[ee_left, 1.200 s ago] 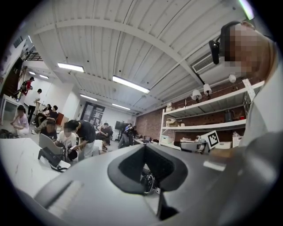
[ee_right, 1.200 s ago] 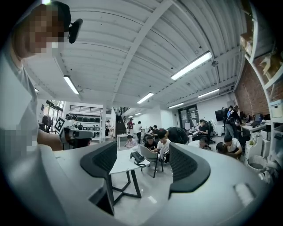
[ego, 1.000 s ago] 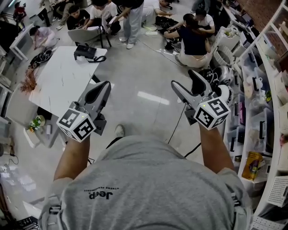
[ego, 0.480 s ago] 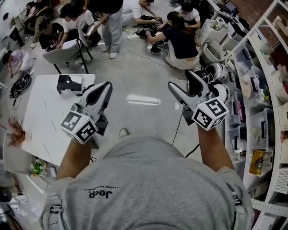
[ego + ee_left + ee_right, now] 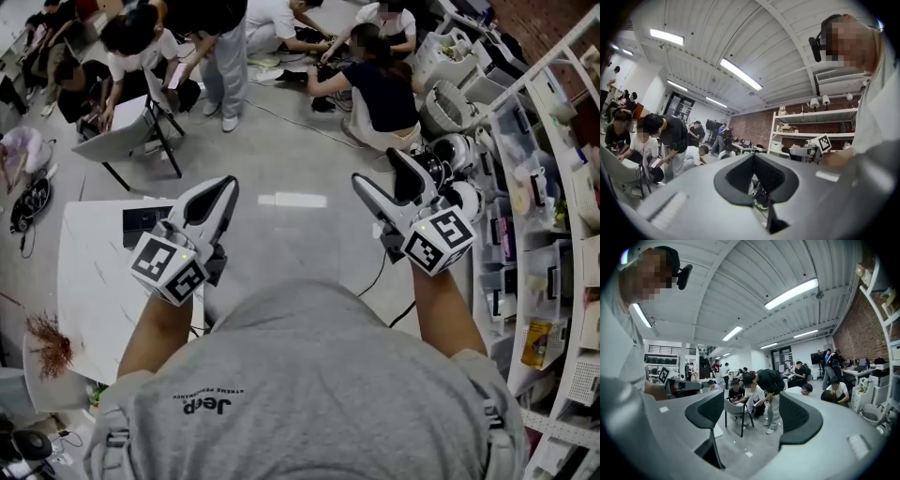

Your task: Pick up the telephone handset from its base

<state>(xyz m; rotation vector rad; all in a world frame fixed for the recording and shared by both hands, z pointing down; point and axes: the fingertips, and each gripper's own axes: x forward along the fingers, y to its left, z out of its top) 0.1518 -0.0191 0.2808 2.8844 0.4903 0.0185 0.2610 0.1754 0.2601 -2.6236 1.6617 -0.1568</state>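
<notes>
closing in on the table point(image 5: 94, 291)
the telephone point(image 5: 142, 225) is drifting down to mid-left beside the left gripper point(image 5: 221, 187), jaws closed and empty; right gripper point(image 5: 386, 174) is holding open.

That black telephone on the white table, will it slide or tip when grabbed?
The black telephone looks low and flat, so tipping seems unlikely. The white table looks smooth, so it may slide if tugged. Weight cannot be judged here.

The grey shirt point(image 5: 309, 375) carries "Jeep" — seen upside down — with smaller print too blurred to read.
</notes>
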